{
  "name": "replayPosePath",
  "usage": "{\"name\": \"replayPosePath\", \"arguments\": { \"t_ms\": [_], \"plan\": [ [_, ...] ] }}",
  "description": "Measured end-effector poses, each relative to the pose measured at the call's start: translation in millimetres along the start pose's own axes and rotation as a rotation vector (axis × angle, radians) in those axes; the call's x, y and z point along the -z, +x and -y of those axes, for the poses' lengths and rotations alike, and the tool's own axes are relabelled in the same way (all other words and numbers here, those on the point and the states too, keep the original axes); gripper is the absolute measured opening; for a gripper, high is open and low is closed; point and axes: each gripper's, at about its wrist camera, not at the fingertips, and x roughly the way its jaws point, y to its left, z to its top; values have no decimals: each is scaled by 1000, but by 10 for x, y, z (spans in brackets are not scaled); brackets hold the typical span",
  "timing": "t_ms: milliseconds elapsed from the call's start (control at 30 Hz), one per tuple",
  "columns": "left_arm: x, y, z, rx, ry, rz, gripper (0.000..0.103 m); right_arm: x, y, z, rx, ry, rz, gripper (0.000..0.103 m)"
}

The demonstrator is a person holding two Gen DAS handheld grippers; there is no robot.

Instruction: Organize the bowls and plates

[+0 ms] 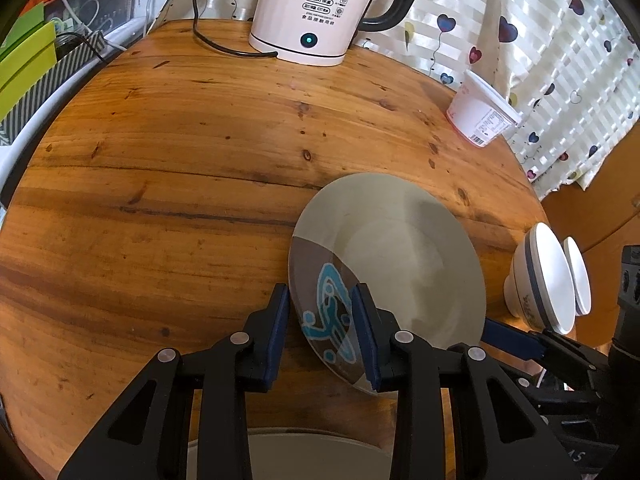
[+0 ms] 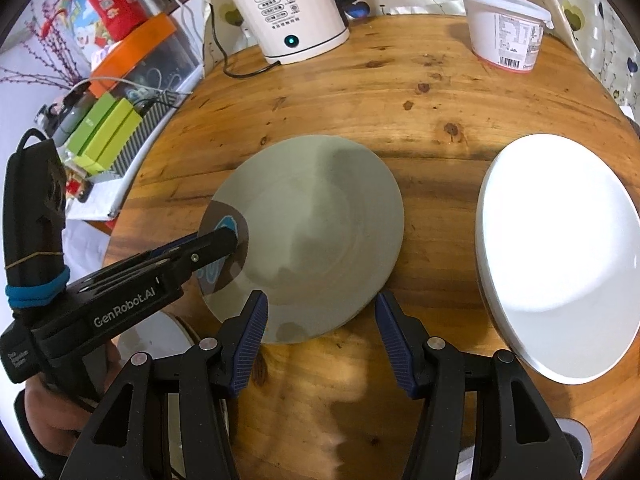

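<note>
Nearby, white electric kettle and white plastic tub stand behind; your left gripper clamps the grey round plate mid-table, right gripper wide, empty, beside white plate.

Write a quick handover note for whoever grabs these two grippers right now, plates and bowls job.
Left gripper: closed on the patterned edge of the grey plate, which sits mid-table.
Right gripper: open, empty, at the grey plate's near rim.
White plate: on the table, to the grey plate's right.
Two white bowls: beside the plates; another dish under the left gripper.
Done: nothing stacked yet.
Left: stack plates, group bowls.
</note>
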Motion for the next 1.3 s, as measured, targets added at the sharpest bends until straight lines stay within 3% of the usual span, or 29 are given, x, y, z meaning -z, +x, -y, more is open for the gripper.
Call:
{"name": "replayPosePath", "arguments": {
  "t_ms": [833,1300],
  "plan": [
    [11,-124,-261,-30,-43,37,34,-150,196,-218,-1,-64,-15,56],
    [-96,-76,-296,-29,-54,59,34,-272,251,-219,61,-70,15,56]
  ]
}}
